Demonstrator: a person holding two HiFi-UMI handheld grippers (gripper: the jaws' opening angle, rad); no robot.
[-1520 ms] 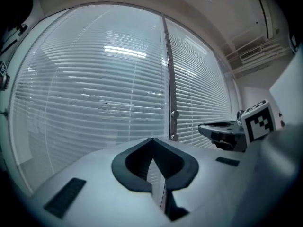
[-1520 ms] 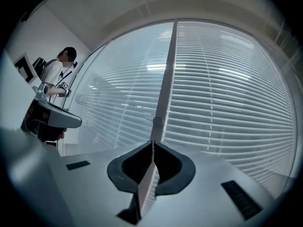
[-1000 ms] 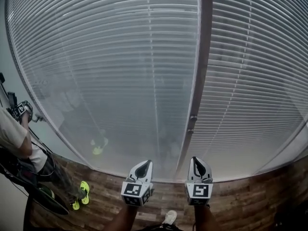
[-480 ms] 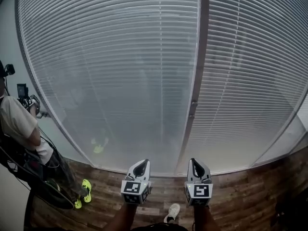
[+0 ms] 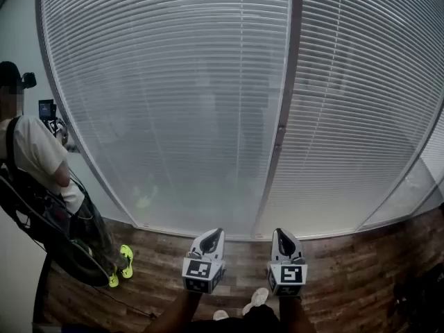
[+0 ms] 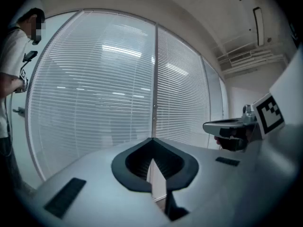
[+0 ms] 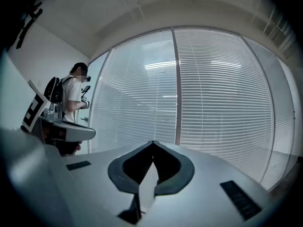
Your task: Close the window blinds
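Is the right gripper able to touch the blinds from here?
Probably not yet. The right gripper is shut and empty, and a strip of wooden floor seems to lie between it and the blinds. Nothing blocks the way, so stepping closer should do.

Window blinds: two panels side by side fill the upper and middle frame in the head view, the left panel (image 5: 173,103) and the right panel (image 5: 361,116).
Post (image 5: 286,116): upright between the panels, right of centre.
Floor (image 5: 354,283): a strip along the bottom edge, below the blinds.
Person (image 5: 35,165): far left of the frame, standing on the floor beside the left panel's outer edge.
Grippers: bottom centre, the left gripper (image 5: 216,232) and the right gripper (image 5: 281,232) apart, one on either side of the post's foot, in front of the blinds.
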